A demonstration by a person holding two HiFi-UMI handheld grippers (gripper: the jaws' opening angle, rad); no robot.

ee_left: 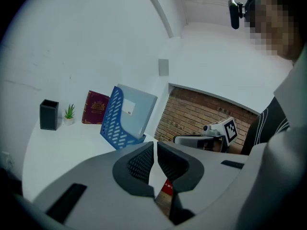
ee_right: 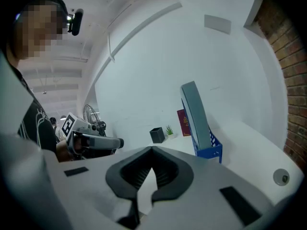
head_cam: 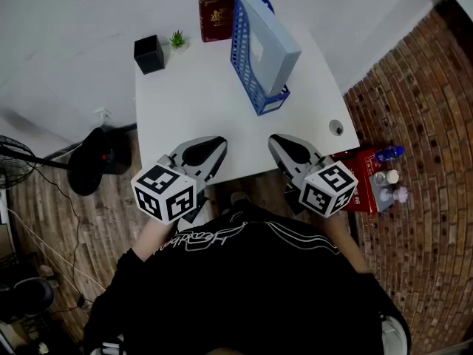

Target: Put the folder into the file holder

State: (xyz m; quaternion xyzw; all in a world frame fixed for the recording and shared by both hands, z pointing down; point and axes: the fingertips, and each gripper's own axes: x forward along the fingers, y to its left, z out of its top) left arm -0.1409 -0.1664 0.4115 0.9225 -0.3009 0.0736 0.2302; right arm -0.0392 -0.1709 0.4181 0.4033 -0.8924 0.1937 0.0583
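Both jaws are closed and empty: left gripper (ee_left: 155,145), right gripper (ee_right: 152,150). Well ahead of them on the bench (head_cam: 192,102), the folder (head_cam: 270,44) already stands in the holder (head_cam: 242,59). Best to keep clear, not nudging it.

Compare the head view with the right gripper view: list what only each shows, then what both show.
Head view only: a red box and bottles on the floor, and a black bag. Right gripper view only: a wall plate and the head camera. Both: the folder standing in the blue holder, the black cup, the plant, the red book and the left gripper.
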